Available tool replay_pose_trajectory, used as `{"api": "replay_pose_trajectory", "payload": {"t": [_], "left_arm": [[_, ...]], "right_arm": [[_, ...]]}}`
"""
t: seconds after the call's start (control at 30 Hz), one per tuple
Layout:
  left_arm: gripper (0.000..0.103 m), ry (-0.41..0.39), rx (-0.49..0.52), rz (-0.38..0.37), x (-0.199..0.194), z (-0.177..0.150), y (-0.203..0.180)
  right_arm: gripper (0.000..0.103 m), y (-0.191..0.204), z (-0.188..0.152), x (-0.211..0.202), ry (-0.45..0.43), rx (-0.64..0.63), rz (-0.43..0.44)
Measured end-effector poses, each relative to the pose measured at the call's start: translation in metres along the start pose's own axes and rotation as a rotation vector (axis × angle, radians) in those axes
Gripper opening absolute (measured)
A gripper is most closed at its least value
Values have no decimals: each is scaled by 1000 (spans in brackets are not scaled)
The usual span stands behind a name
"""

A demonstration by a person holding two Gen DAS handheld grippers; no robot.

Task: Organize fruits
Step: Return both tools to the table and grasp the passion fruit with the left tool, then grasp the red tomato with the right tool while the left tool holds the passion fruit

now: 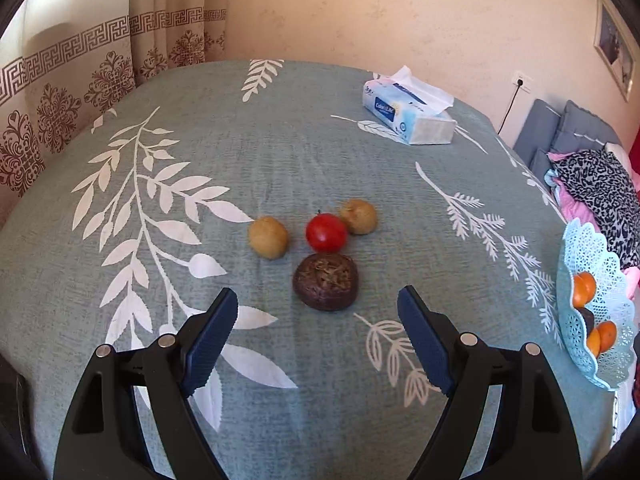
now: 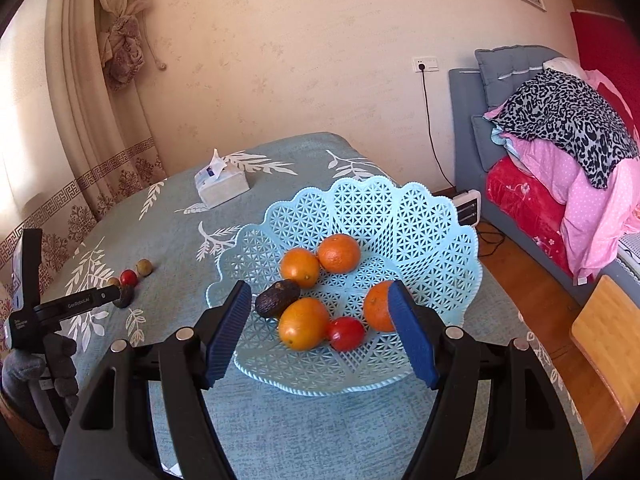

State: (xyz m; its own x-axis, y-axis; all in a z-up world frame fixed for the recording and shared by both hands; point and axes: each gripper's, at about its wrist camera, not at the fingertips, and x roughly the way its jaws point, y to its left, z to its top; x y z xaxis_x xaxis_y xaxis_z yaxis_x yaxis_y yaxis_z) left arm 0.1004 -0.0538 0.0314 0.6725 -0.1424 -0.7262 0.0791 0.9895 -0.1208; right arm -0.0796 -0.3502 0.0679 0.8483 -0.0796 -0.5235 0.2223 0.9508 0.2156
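Left wrist view, left gripper [image 1: 318, 300] angled down, jaws apart

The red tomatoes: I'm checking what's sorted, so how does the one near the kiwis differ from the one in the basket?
The loose tomato sits on the tablecloth with two kiwis beside it; the basket tomato lies inside the blue basket among oranges. The loose one lies ahead of the open left gripper, the basket one below the open right gripper. Both are small, round and red.

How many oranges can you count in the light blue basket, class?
4. Two sit touching at the back, orange and orange; one at the front beside the avocado; one on the right, partly behind the right gripper finger. More may be hidden.
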Motion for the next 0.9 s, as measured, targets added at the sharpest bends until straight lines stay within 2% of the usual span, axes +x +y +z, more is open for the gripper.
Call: {"api": "replay_pose_trajectory", "payload": {"t": [0.2, 0.37, 0.53, 0.57, 0.73, 0.9], "left_arm": [[81, 33, 16, 36, 23, 8, 3], [74, 58, 25, 23, 37, 11, 1], [49, 47, 50, -10, 37, 12, -3], [41, 46, 56, -22, 35, 11, -4], [41, 46, 16, -48, 27, 7, 4], [41, 29, -32, -62, 9, -1, 23]], "right_arm": [[72, 9, -4, 2, 8, -25, 5], [72, 16, -6, 3, 11, -47, 9], [72, 25, -8, 4, 17, -64, 20], [72, 28, -9, 4, 18, -70, 23], [72, 46, -9, 4, 21, -100, 44], [72, 75, -5, 6, 23, -152, 102]]}}
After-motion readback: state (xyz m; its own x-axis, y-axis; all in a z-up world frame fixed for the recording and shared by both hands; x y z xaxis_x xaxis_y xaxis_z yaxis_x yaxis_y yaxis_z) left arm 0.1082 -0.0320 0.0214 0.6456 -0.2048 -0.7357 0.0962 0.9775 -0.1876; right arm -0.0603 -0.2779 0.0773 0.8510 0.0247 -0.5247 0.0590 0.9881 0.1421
